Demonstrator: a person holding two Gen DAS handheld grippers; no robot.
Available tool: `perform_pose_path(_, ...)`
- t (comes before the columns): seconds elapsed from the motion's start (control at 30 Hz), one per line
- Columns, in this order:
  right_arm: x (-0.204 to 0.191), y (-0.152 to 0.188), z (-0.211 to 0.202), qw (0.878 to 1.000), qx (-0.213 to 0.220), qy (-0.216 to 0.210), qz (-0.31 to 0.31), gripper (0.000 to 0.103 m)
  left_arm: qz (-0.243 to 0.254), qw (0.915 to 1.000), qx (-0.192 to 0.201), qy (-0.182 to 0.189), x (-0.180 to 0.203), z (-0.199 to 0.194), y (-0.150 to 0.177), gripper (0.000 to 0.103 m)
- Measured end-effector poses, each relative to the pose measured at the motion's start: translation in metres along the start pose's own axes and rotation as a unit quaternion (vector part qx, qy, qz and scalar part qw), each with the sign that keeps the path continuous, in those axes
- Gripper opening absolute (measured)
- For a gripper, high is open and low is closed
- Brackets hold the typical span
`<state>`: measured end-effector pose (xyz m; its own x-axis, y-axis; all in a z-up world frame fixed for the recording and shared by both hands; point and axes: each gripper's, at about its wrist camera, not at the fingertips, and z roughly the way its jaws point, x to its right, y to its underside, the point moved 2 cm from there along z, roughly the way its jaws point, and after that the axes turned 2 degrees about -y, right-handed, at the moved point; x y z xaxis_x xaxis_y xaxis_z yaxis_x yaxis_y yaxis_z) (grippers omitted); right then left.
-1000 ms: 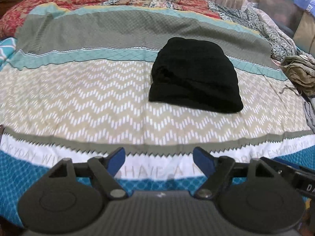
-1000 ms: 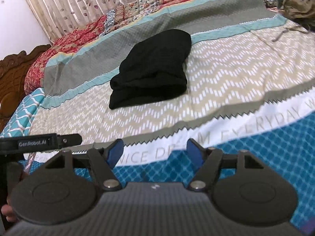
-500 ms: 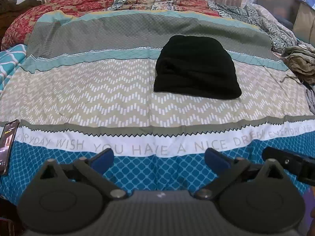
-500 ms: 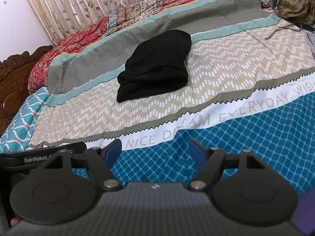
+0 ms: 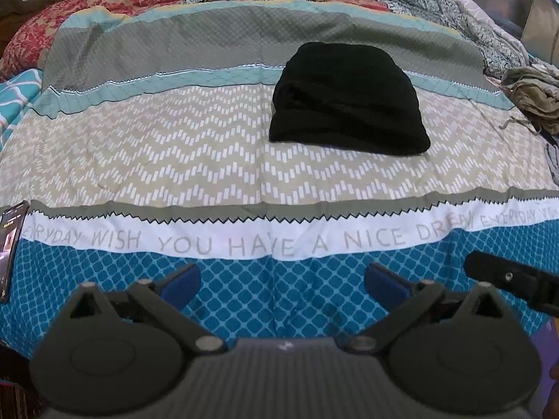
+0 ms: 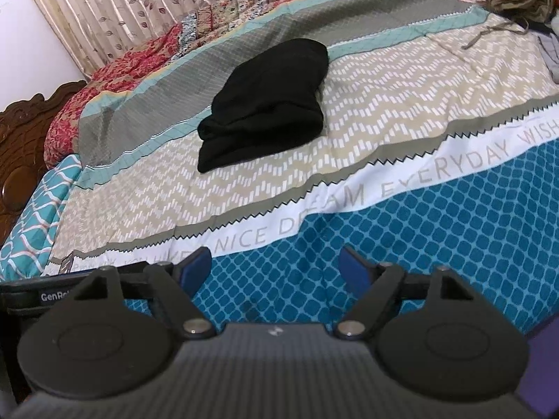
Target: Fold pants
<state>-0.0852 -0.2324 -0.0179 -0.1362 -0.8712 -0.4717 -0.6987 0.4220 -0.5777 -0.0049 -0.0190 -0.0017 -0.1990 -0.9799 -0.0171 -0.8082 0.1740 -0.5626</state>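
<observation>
The black pants (image 5: 349, 101) lie folded into a compact bundle in the middle of the bed, also visible as the black pants (image 6: 265, 104) in the right wrist view. My left gripper (image 5: 281, 282) hovers well short of them over the blue band of the bedspread, its jaws wide open and empty. My right gripper (image 6: 276, 267) hangs over the same blue band, its jaws opening with nothing between them. Neither gripper touches the pants.
A patterned bedspread (image 5: 174, 160) covers the bed. A phone (image 5: 10, 241) lies at its left edge. A heap of olive clothes (image 5: 534, 94) sits at the right. A wooden headboard (image 6: 21, 132) and a curtain (image 6: 122, 3) stand on the left.
Both grippers have drawn back from the pants toward the foot of the bed. The left jaws have spread wider, and the right jaws have widened a little.
</observation>
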Motion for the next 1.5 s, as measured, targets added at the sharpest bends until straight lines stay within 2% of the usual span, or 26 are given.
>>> perform_pose_path(0.37, 0.014, 0.002, 0.007, 1.0, -0.015, 0.004, 0.026, 0.084, 0.001, 0.9992, -0.04, -0.006, -0.002, 0.018, 0.004, 0.103)
perform_pose_path(0.5, 0.016, 0.001, 0.006, 1.0, -0.012, 0.006, 0.028, 0.084, 0.004, 0.9988, -0.045, -0.02, -0.004, 0.022, 0.003, 0.103)
perform_pose_path(0.83, 0.004, -0.007, -0.003, 1.0, 0.026, 0.016, -0.004, 0.088, 0.015, 0.9974, 0.005, -0.071, -0.008, 0.011, -0.004, 0.103)
perform_pose_path(1.1, -0.007, -0.02, -0.014, 0.999, 0.043, 0.03, -0.004, 0.089, 0.015, 0.9944, 0.047, -0.093, -0.014, -0.009, -0.017, 0.103)
perform_pose_path(1.33, -0.019, -0.027, -0.023, 0.996, 0.057, 0.056, -0.027, 0.089, 0.007, 0.9954, 0.049, -0.082, -0.016, -0.018, -0.022, 0.103)
perform_pose_path(1.5, -0.019, -0.032, -0.028, 0.992, 0.081, 0.095, -0.035, 0.089, -0.001, 0.9979, 0.026, -0.06, -0.013, -0.018, -0.022, 0.103)
